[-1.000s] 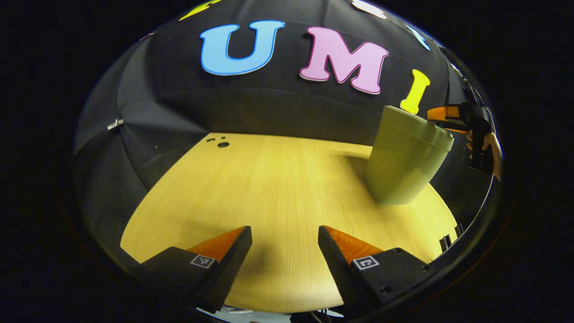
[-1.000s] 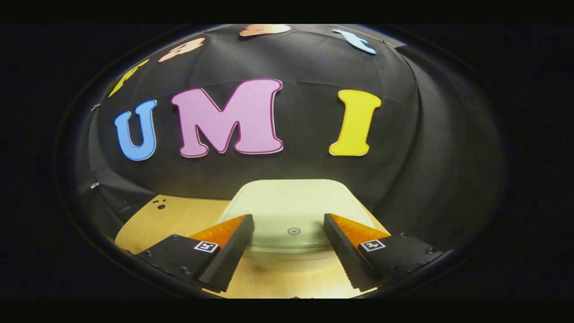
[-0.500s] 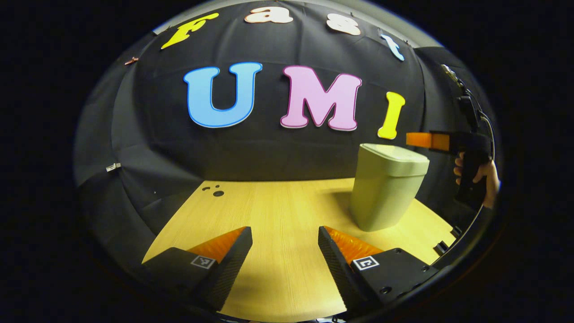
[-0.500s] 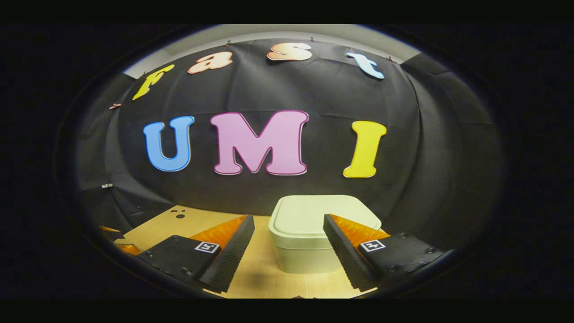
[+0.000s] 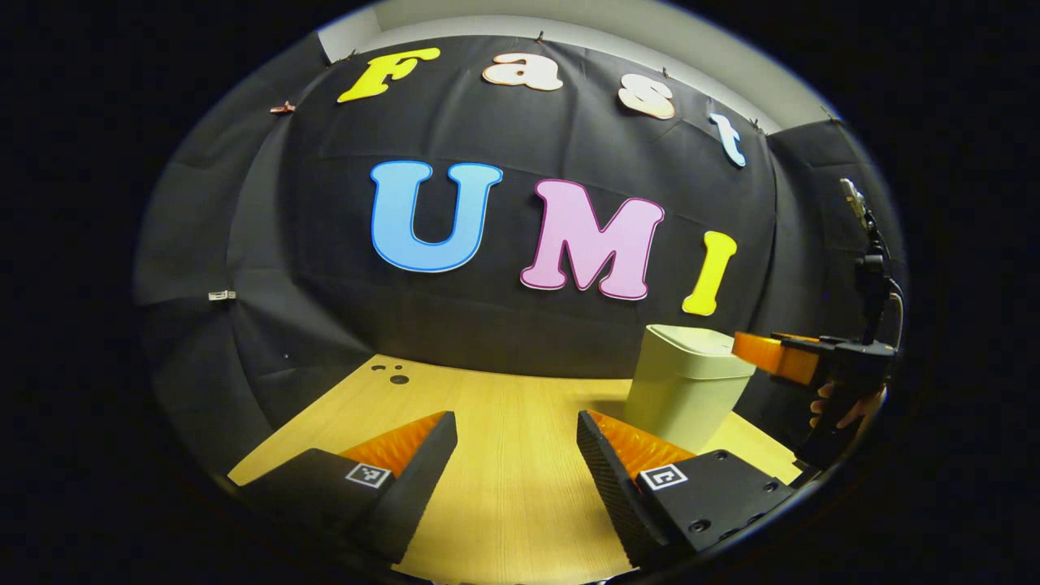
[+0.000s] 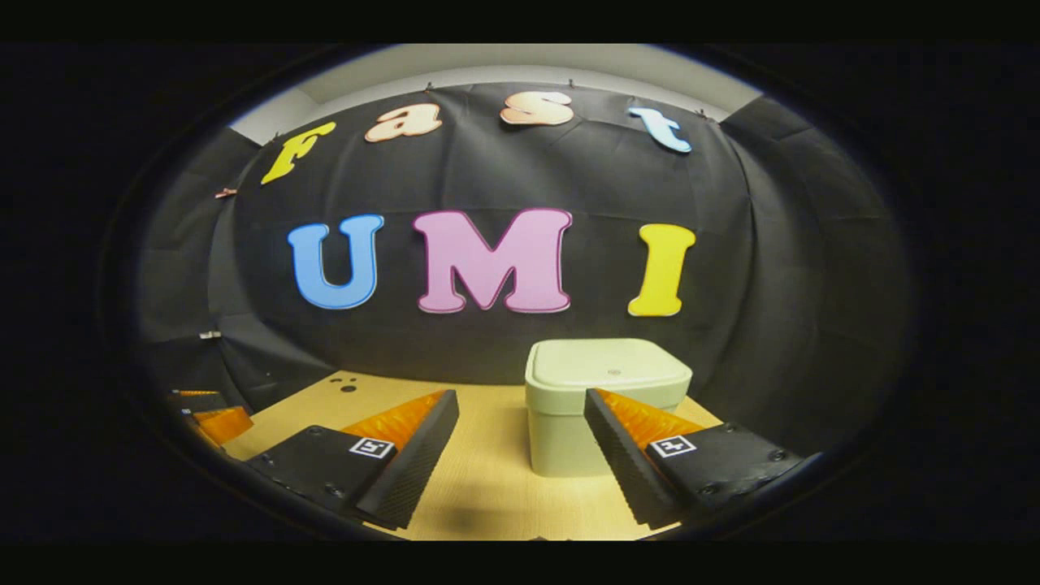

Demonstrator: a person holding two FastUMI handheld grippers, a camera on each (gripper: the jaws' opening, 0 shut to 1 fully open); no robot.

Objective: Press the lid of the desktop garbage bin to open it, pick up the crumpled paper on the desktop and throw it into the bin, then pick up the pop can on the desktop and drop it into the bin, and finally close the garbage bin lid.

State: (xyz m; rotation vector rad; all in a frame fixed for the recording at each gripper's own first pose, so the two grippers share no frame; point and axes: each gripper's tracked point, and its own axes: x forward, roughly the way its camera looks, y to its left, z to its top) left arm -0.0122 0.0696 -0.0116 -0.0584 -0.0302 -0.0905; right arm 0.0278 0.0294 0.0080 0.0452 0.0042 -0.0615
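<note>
pale wood-grain table lies under the left gripper, jaws spread and empty; beyond to its right stands the green bin, lid down, with the right gripper, held by a hand, also spread and empty just short of it. since a second ago both grippers have pulled back, and the bin looks farther off; small dark holes dot the far table edge.

The garbage bin has its lower right corner hidden behind a finger in the right gripper view; its inside stays unseen — lid down; the hand is cut off at the left gripper view's edge.
</note>
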